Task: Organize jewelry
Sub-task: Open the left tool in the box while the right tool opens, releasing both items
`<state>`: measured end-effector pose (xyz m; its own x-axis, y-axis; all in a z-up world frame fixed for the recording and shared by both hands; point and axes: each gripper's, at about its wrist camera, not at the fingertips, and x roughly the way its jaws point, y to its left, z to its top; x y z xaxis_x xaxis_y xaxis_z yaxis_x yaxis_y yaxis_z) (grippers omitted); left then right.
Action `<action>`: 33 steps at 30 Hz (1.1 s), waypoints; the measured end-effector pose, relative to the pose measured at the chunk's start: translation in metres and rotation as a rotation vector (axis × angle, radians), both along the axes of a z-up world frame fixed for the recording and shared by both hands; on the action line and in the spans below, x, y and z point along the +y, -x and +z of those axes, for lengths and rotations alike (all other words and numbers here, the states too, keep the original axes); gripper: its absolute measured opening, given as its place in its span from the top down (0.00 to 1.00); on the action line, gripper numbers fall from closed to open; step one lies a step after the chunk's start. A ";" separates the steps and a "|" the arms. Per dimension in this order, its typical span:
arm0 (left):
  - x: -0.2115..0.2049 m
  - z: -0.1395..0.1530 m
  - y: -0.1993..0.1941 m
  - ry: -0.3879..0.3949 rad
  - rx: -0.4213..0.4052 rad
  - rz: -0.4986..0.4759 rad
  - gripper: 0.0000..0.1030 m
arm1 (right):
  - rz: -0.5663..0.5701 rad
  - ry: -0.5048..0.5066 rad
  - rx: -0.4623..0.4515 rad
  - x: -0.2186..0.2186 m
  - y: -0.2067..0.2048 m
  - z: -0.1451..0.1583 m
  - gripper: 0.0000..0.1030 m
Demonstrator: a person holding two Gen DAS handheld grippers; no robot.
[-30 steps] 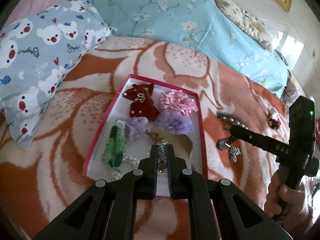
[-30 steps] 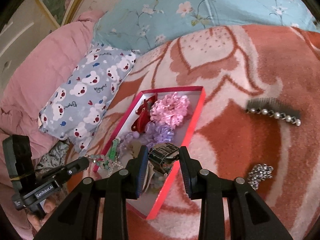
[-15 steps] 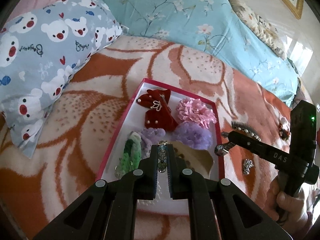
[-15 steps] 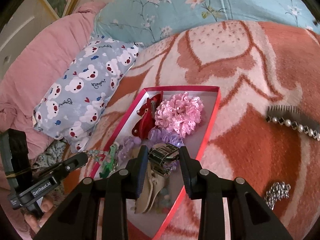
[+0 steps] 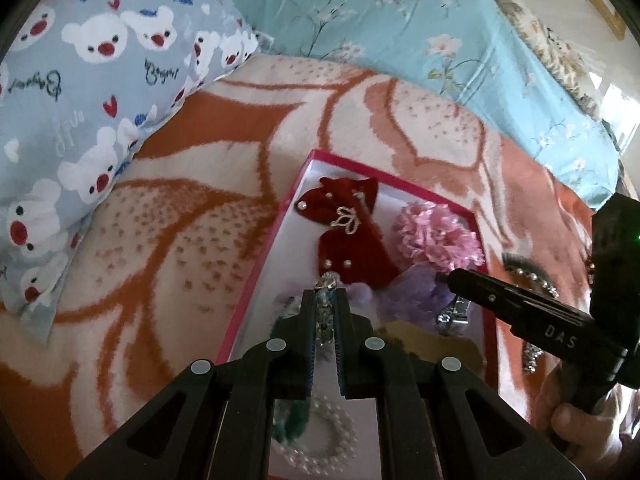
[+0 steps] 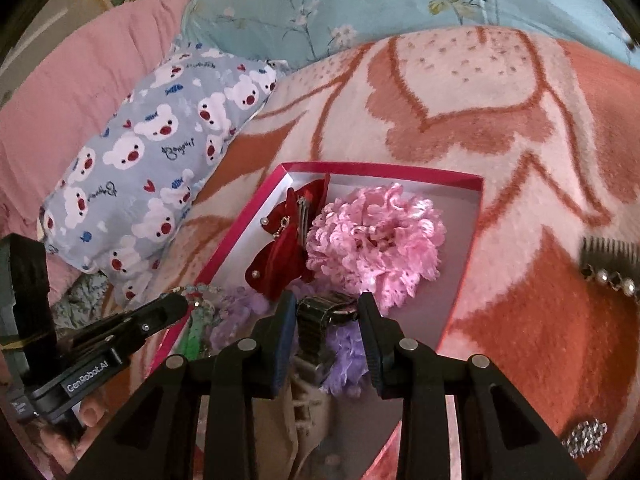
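A red-rimmed box (image 5: pixel 256 280) with a white floor lies on the blanket. It holds a red velvet bow (image 5: pixel 348 240), a pink scrunchie (image 5: pixel 438 236), a purple scrunchie (image 5: pixel 412 296) and a pearl bracelet (image 5: pixel 320 440). My left gripper (image 5: pixel 325 294) hangs over the box's left side, shut on a beaded bracelet (image 5: pixel 326 312). My right gripper (image 6: pixel 326 304) hovers over the box's near half, shut on a dark metal watch (image 6: pixel 316 320) whose band dangles down. From the right wrist view the pink scrunchie (image 6: pixel 376 248) and red bow (image 6: pixel 288 248) lie just ahead of it.
On the blanket right of the box lie a pearl hair comb (image 6: pixel 612 272) and a rhinestone piece (image 6: pixel 586 438). A bear-print pillow (image 5: pixel 92 120) sits at the left and a blue floral pillow (image 5: pixel 420 36) behind. A hand (image 5: pixel 572 420) holds the right gripper's handle.
Both grippers have come forward and lower over the box, which now fills more of each view. Each still holds its piece; the loose items on the blanket have slid toward the frame edges.
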<state>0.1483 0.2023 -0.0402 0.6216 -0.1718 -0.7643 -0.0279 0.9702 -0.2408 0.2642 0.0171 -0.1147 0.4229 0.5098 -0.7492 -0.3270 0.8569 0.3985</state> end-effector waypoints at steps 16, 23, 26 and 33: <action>0.000 -0.023 -0.008 -0.041 0.038 0.020 0.91 | 0.013 0.044 0.005 0.011 -0.006 -0.020 0.70; 0.001 -0.025 -0.005 -0.058 0.052 0.031 0.71 | 0.013 0.046 0.018 0.011 -0.007 -0.020 0.66; 0.004 -0.027 -0.003 -0.050 0.057 0.036 0.71 | 0.012 0.052 0.016 0.012 -0.006 -0.019 0.66; 0.006 -0.026 -0.001 -0.048 0.056 0.037 0.71 | 0.010 0.061 0.021 0.012 -0.005 -0.018 0.64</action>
